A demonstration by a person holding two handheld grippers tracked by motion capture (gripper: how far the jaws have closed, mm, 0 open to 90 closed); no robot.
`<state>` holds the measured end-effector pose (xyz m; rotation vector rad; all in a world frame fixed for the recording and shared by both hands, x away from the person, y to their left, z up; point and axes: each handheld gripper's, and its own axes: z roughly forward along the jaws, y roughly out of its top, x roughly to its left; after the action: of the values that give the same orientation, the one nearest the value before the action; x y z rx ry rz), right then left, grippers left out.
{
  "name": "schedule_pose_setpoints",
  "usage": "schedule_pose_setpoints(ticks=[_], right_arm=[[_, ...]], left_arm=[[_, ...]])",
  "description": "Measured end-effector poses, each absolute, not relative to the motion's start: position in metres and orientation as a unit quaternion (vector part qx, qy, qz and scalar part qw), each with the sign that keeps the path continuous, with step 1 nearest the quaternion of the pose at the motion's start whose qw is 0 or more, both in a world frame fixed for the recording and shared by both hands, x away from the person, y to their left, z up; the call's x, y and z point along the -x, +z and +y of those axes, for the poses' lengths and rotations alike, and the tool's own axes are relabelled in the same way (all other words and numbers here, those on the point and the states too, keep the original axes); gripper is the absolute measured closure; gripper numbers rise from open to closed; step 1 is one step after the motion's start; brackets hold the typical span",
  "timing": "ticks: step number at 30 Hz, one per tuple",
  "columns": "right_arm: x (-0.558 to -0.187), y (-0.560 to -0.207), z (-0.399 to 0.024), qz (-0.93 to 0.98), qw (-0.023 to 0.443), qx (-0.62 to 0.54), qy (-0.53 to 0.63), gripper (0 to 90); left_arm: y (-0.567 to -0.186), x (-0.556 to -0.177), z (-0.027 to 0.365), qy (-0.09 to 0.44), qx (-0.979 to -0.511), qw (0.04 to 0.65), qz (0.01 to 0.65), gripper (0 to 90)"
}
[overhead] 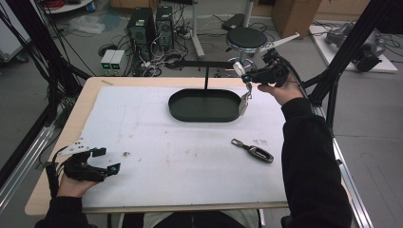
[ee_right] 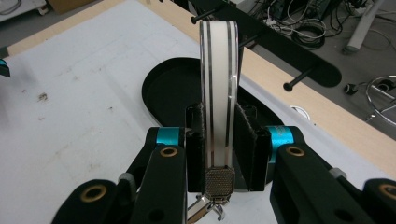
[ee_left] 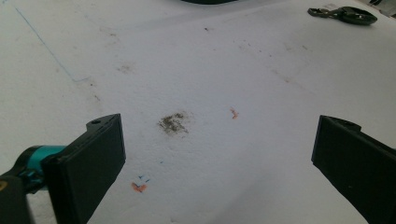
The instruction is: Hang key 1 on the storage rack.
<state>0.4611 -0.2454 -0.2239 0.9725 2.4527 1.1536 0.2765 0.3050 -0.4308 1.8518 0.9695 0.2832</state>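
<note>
My right gripper [overhead: 244, 74] is raised over the right end of a black oval tray [overhead: 180, 110] and is shut on a white fob. In the right gripper view the white fob [ee_right: 218, 70], with two silver stripes, stands upright between the pads of the right gripper [ee_right: 219, 140]. A metal clip [overhead: 245, 98] dangles from the fob down to the tray's right rim. A black car key [overhead: 253, 151] lies on the white mat to the front right. Near the front left corner rests my left gripper [overhead: 108, 160], open; its jaws [ee_left: 217, 158] stand wide over bare mat.
Behind the tray stands a black bar with pegs [overhead: 206, 63] on a thin post; it also shows beyond the tray [ee_right: 163, 93] as the peg bar [ee_right: 299, 65]. The car key [ee_left: 345, 15] lies far off in the left gripper view. The white mat [overhead: 166, 142] has small stains.
</note>
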Motion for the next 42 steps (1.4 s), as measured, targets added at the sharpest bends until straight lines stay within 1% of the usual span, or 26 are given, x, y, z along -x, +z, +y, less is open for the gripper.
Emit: schedule_pose_setpoints(ticks=[6, 19, 21, 28, 29, 42], right_arm=[[-0.473, -0.214, -0.229, 0.851, 0.146, -0.329, 0.381, 75.6], [-0.486, -0.208, -0.204, 0.849, 0.141, -0.321, 0.396, 75.7], [-0.488, -0.205, -0.197, 0.854, 0.150, -0.315, 0.387, 75.7], [-0.496, -0.197, -0.181, 0.855, 0.156, -0.303, 0.390, 75.7], [-0.499, -0.196, -0.178, 0.853, 0.162, -0.304, 0.391, 75.7], [-0.518, -0.200, -0.166, 0.840, 0.174, -0.329, 0.396, 75.7]], left_arm=[[-0.432, -0.277, 0.305, 0.116, -0.762, 0.495, 0.400, 3.2], [-0.433, -0.280, 0.305, 0.116, -0.763, 0.494, 0.400, 3.2], [-0.434, -0.281, 0.305, 0.115, -0.763, 0.495, 0.400, 3.2], [-0.434, -0.282, 0.306, 0.116, -0.762, 0.497, 0.399, 3.2], [-0.434, -0.282, 0.306, 0.116, -0.761, 0.498, 0.399, 3.2], [-0.434, -0.284, 0.304, 0.115, -0.760, 0.502, 0.396, 3.2]])
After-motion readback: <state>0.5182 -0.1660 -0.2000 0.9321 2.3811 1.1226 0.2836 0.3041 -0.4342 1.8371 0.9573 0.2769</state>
